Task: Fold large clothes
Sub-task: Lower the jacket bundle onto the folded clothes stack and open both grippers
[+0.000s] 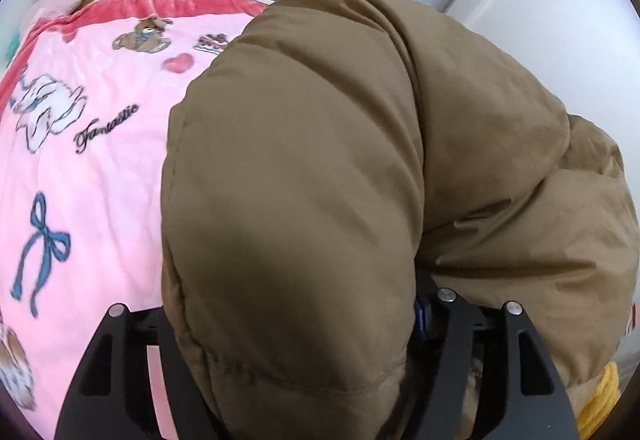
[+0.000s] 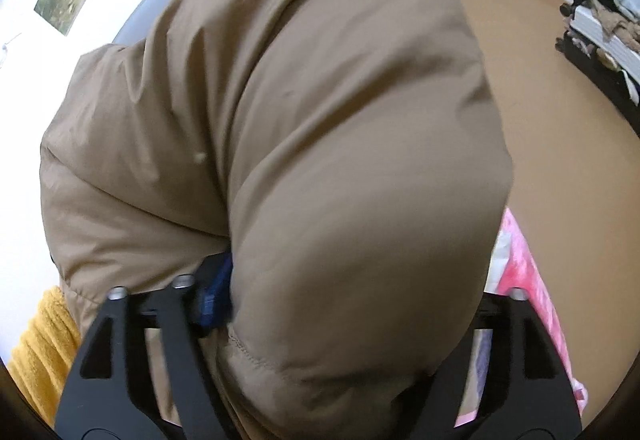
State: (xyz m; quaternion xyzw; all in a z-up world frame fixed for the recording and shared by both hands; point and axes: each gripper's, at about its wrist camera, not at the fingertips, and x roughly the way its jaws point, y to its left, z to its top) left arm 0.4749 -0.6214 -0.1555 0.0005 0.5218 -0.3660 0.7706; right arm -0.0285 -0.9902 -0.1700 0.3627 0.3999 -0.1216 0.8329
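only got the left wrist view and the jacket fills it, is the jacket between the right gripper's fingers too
observer: yes, a puffy fold of the brown jacket sits between the right gripper fingers, whose tips are hidden
operator: whats past the jacket on that side
observer: bare tan floor
operator: anything standing on it
observer: a dark piece of furniture at the far right, with things piled on it

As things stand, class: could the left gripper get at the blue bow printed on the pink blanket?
Probably not directly. A fold of the puffy brown padded jacket fills the left gripper, between its spread fingers. The blue bow lies uncovered on the pink blanket, off to the side.
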